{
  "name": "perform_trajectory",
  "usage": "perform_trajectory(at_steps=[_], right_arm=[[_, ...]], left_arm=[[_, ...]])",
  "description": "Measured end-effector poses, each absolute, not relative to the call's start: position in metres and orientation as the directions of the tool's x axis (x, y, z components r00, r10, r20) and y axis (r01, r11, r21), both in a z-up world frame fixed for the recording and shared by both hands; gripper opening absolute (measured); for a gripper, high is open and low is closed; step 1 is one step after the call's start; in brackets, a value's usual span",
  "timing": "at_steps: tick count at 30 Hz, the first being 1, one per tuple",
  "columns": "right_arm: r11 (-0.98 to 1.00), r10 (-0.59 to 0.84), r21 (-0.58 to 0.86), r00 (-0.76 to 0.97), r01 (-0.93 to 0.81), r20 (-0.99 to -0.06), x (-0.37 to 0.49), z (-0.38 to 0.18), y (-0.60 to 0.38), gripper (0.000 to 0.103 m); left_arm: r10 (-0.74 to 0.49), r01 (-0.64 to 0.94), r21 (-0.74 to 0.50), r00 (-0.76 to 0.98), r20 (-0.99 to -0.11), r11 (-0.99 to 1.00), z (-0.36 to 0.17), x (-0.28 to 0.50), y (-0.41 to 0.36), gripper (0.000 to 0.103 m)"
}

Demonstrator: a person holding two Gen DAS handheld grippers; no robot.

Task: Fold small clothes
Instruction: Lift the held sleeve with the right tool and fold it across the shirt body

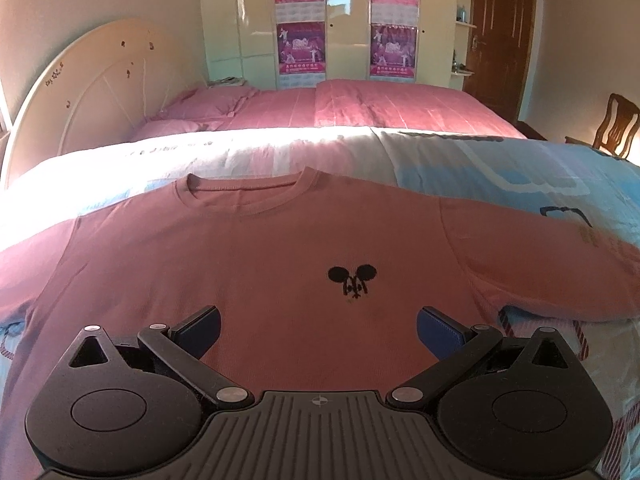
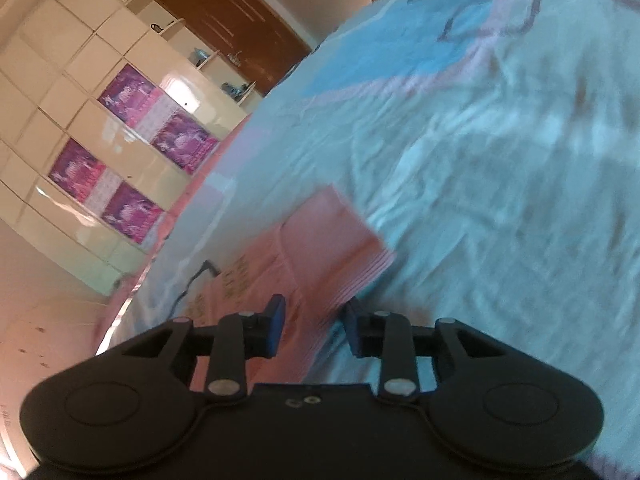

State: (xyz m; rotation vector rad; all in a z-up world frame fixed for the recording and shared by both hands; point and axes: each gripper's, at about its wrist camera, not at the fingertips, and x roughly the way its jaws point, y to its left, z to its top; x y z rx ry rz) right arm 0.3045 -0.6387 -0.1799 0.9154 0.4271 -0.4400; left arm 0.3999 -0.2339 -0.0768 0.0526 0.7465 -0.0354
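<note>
A pink long-sleeved shirt [image 1: 280, 248] is seen spread flat, front up, on a pale blue patterned bedcover [image 1: 500, 168], collar away from the camera. A small black mouse-head print [image 1: 353, 280] is noted on the chest. The left gripper [image 1: 318, 330] is held low over the shirt's lower body, its blue pads [image 1: 200, 334] spread wide, with nothing grasped.

In the right wrist view, tilted and blurred, the right gripper [image 2: 312, 326] is seen at the shirt's sleeve cuff [image 2: 340, 248], which lies on the bedcover. Its jaws are partly closed with the sleeve's edge between them; whether the pads press on the cloth cannot be told. A cream wardrobe [image 1: 240, 20] bearing purple posters [image 1: 300, 46] is noted behind the bed.
</note>
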Motion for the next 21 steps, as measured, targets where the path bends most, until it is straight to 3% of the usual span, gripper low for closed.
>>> perform_trajectory(at_steps=[2,6,7,16,21], right_arm=[[0.544,-0.165,0.654,0.832,0.525,-0.53,0.307,-0.18,-0.633,0.029],[0.487,-0.265,0.642,0.801,0.592,-0.536,0.301,-0.176,-0.639,0.018],[0.484,-0.266,0.633,0.791,0.604,-0.551,0.304,-0.176,-0.643,0.008],[0.664,-0.379,0.314,0.668,0.679,-0.641,0.35,-0.151,-0.626,0.007],[0.776,-0.395,0.219,0.726,0.591,-0.563,0.361,-0.113,-0.576,0.007]], left_arm=[[-0.006,0.047,0.042,0.733,-0.68,0.998,-0.077,0.401,-0.232,0.103],[0.021,0.024,0.057,0.741,-0.672,0.998,-0.072,0.402,-0.218,0.103],[0.026,0.017,0.057,0.742,-0.67,0.998,-0.071,0.401,-0.212,0.103],[0.027,-0.007,0.031,0.716,-0.698,0.999,-0.082,0.424,-0.161,0.103],[-0.01,0.027,0.013,0.686,-0.727,1.0,-0.101,0.449,-0.13,0.103]])
